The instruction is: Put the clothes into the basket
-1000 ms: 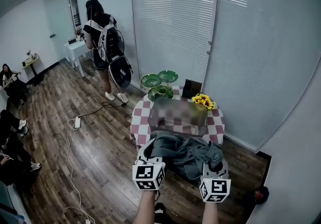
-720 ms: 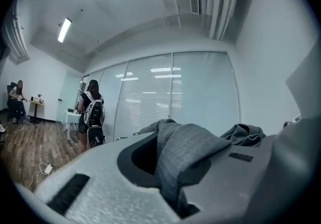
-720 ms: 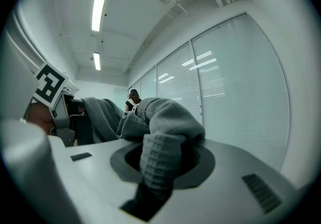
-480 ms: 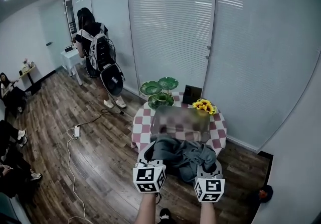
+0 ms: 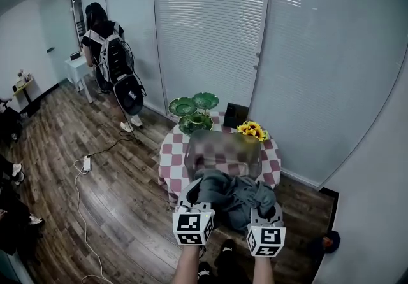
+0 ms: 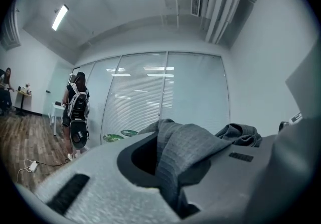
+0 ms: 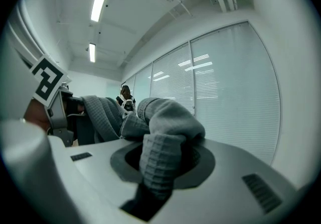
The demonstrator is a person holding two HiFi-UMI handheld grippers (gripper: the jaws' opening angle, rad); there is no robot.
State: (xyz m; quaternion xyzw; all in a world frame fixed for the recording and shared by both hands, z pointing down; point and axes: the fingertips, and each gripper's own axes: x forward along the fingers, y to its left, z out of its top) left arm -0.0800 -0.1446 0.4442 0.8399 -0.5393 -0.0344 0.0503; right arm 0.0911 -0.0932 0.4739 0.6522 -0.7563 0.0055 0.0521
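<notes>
A grey knitted garment [image 5: 233, 197] hangs bunched between my two grippers in the head view, just in front of the round table. My left gripper [image 5: 193, 192] is shut on its left part; in the left gripper view a fold of the garment [image 6: 185, 147] is pinched in the left gripper [image 6: 170, 190]. My right gripper [image 5: 268, 211] is shut on its right part, where a ribbed edge of the garment [image 7: 163, 142] runs down into the right gripper [image 7: 150, 193]. A pale box-shaped basket [image 5: 223, 152] stands on the table behind the garment, its detail blurred.
The table [image 5: 167, 152] has a red-and-white check cloth and also carries green tiered plates [image 5: 191, 107], sunflowers [image 5: 252, 130] and a dark frame [image 5: 236, 114]. A person with a backpack [image 5: 111, 56] stands far left by the blinds. A cable and power strip [image 5: 86, 163] lie on the wood floor.
My right gripper has shifted a little toward the left one, so the garment is bunched tighter. The view has swung; the person with the backpack now appears further left.
</notes>
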